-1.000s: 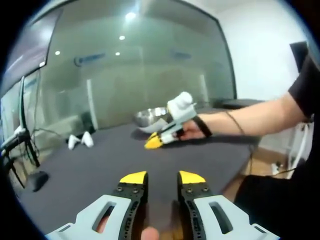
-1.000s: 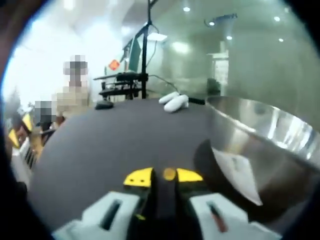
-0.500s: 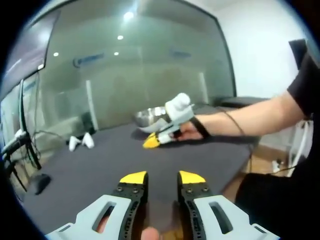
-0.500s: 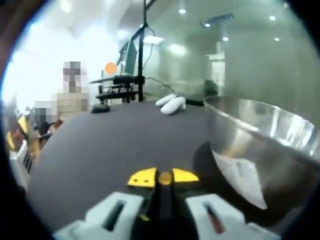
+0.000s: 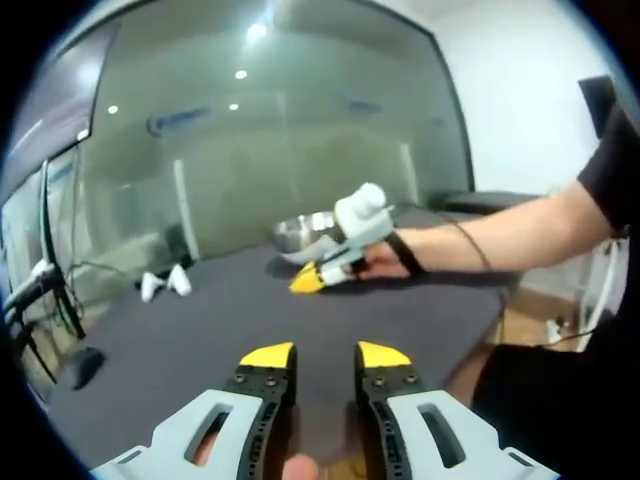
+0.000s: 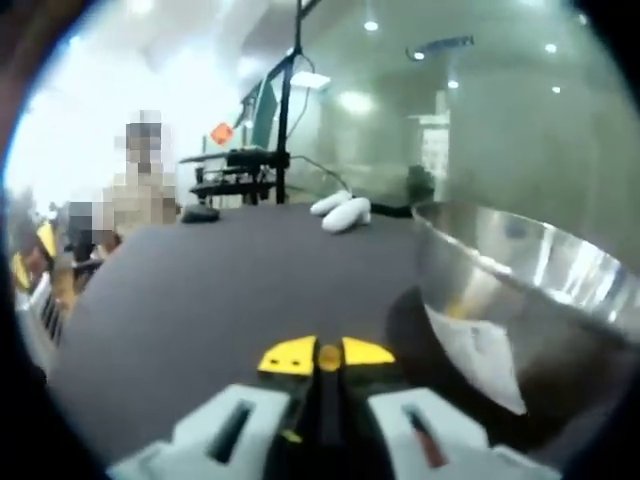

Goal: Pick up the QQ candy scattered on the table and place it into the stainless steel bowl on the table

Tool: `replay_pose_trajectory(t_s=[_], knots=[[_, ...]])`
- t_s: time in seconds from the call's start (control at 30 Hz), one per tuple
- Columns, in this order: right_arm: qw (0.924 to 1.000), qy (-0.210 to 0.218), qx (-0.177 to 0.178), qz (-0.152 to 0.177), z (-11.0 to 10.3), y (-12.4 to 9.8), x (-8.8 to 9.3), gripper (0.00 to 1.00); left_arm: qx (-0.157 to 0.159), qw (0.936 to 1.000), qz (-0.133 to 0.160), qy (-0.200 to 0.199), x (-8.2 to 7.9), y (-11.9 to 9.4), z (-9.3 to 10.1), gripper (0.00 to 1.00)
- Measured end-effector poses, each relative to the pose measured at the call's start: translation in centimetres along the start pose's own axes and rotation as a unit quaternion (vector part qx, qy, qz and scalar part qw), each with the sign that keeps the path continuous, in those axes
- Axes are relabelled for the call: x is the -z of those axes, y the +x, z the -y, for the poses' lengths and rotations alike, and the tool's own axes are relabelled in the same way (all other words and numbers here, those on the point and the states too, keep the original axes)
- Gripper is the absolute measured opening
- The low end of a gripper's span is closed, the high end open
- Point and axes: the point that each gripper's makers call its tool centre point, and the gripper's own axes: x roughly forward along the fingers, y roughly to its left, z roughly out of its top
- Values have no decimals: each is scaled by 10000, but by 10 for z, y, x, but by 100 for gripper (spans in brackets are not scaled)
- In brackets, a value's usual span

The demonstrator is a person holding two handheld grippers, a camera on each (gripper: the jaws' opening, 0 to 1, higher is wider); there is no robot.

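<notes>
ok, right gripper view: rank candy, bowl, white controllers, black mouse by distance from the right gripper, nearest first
1. Candy: pinched between the tips of the right gripper.
2. Bowl: just ahead, to the view's right, rim close by.
3. White controllers: far across the table, up centre.
4. Black mouse: far edge, up left. Its depth is about the same as the controllers', so 3 and 4 are too close to call.

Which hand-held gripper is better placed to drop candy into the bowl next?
The right hand-held gripper: its jaws are shut on a small orange candy right beside the stainless steel bowl. The left hand-held gripper is open, empty, farther back.
</notes>
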Motion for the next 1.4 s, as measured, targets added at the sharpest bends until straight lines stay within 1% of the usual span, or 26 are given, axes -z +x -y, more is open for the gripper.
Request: replay_pose_trajectory(t_s=[0.07,0.13,0.3,0.33,0.37,0.43,0.47,0.57,0.63,0.67,0.7,0.73,0.8,0.83,0.97,1.03,1.17,1.23,1.33,1.37,1.4], knots=[[10000,27,4,34,-1,-5,-4,9,-10,10000,-25,-7,2,1,-2,25],[9999,49,19,95,-4,-11,-9,9,-17,10000,-36,-18,3,2,1,25],[9993,109,43,359,-8,-28,-33,9,16,10000,-16,-29,2,4,1,25],[9989,-115,40,458,-9,-32,-41,9,20,10000,-5,-37,2,5,0,25],[9982,-252,6,541,-13,-37,-49,9,25,10000,1,-44,2,6,-1,25],[9972,-336,31,671,-15,-45,-62,9,36,10000,-2,-43,2,7,-1,25],[9959,-383,95,817,-13,-51,-74,9,43,10000,-7,-39,2,8,-1,25],[9934,-429,272,1024,-1,-61,-96,9,76,10000,-1,-39,2,10,0,25],[9932,-381,415,1016,17,-64,-101,9,100,9999,18,-38,1,12,2,25],[9923,-361,609,1015,30,-66,-103,9,117,9999,31,-42,0,12,4,25],[9901,-345,881,1038,46,-70,-106,9,142,9999,32,-55,1,13,6,25],[9881,-281,1073,1063,58,-73,-108,9,170,9998,22,-39,2,14,9,25],[9847,-268,1349,1069,80,-76,-107,9,203,9998,-5,-18,4,15,13,25],[9837,-233,1432,1059,88,-77,-106,9,204,9998,-11,-20,4,16,13,25],[9799,-93,1786,883,112,-84,-91,9,205,9998,-12,-46,4,16,14,25],[9790,-81,1858,832,122,-85,-86,9,225,9997,-22,-28,3,17,15,25],[9781,51,1914,817,132,-86,-83,9,236,9997,-22,-11,1,19,16,25],[9795,111,1839,811,134,-82,-83,9,234,9997,-15,-7,-1,20,16,25],[9794,-18,1838,830,135,-81,-86,10,241,9997,-17,9,-1,21,16,25],[9793,-66,1844,832,136,-80,-86,12,248,9997,-11,6,-2,21,16,25],[9793,-68,1864,784,138,-79,-84,19,255,9997,-7,3,-1,21,15,25]])
